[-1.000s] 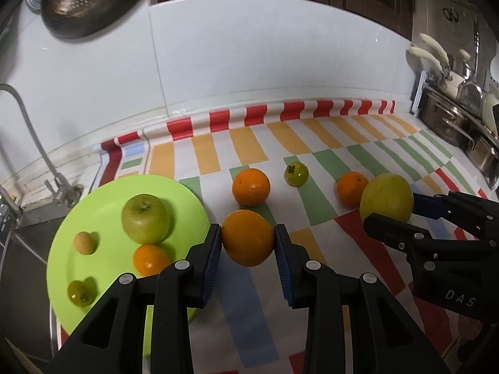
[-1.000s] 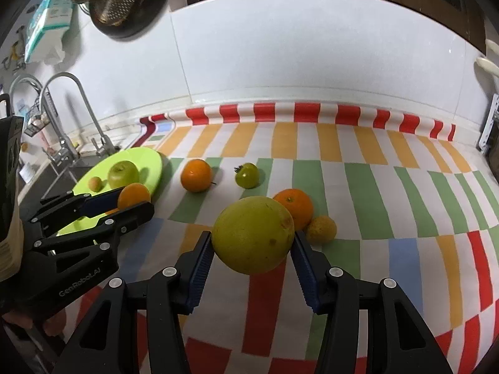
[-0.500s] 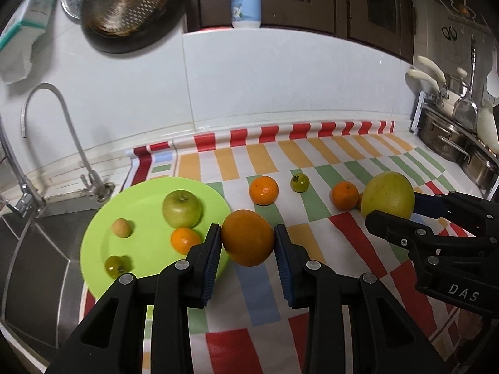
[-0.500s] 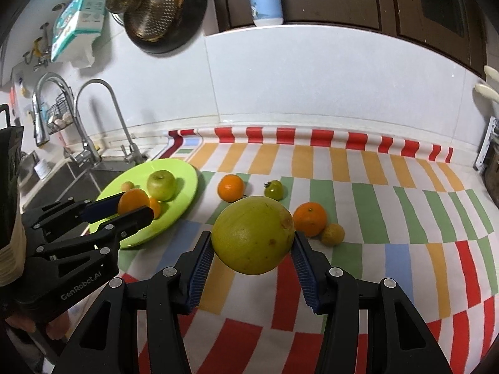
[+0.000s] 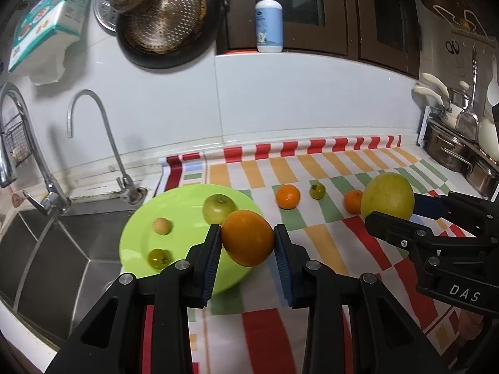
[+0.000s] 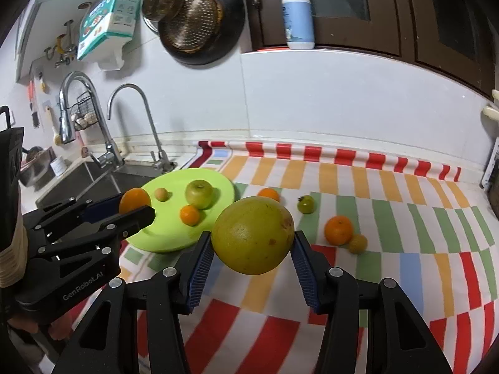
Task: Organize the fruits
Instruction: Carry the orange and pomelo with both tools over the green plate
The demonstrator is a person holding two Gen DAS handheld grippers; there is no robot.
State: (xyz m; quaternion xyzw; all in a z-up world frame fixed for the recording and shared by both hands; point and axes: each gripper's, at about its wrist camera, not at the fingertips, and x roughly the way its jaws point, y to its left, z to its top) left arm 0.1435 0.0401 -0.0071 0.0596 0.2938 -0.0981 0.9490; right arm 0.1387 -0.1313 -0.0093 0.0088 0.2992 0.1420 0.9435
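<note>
My left hand-held gripper (image 5: pixel 248 243) clamps orange (image 5: pixel 248 238) over plate (image 5: pixel 137 243) edge; right hand-held gripper (image 6: pixel 253 251) clamps pomelo (image 6: pixel 253 234), right of plate.

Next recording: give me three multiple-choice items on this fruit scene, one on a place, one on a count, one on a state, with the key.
1. Where is the green apple?
A. on the green plate
B. in the sink
C. on the striped mat

2. How many fruits lie on the plate?
A. two
B. four
C. six

3. What is the right claw doing?
A. standing open, holding nothing
B. gripping the large yellow-green fruit
C. gripping the plate

Key: 1 A, it sits inside the rim; 2 B, counted across both views; 3 B, both pads press its sides.
</note>
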